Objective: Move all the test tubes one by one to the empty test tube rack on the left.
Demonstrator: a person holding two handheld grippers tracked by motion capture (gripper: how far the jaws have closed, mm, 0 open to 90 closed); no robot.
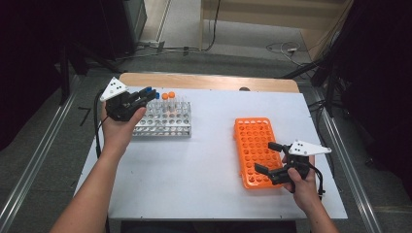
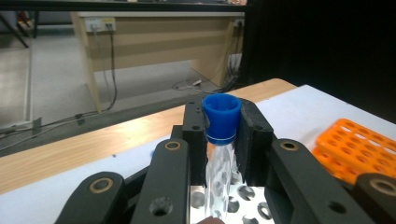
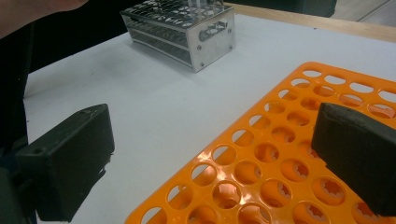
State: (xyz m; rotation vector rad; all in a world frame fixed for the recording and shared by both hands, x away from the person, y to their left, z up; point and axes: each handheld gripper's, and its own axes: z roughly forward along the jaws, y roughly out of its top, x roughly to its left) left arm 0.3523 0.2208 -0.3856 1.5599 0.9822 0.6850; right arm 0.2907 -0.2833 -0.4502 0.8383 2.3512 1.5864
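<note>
High overhead; 2 close views share orange rack [image 1: 255, 150].

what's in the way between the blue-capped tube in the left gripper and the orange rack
Nothing visible. The left gripper holds the blue-capped tube above the metal rack; bare white table lies between it and the orange rack.

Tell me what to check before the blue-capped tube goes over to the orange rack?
1. Left gripper shut on the blue-capped tube: ok.
2. Tube lifted clear of the metal rack: cannot tell; its bottom end is hidden.
3. Orange rack has empty holes: ok.
4. Right gripper open, holding nothing: ok.
5. Right gripper out of the way: not ok; it hovers over the orange rack's near end.
6. Orange-capped tubes standing in the metal rack: ok.
</note>
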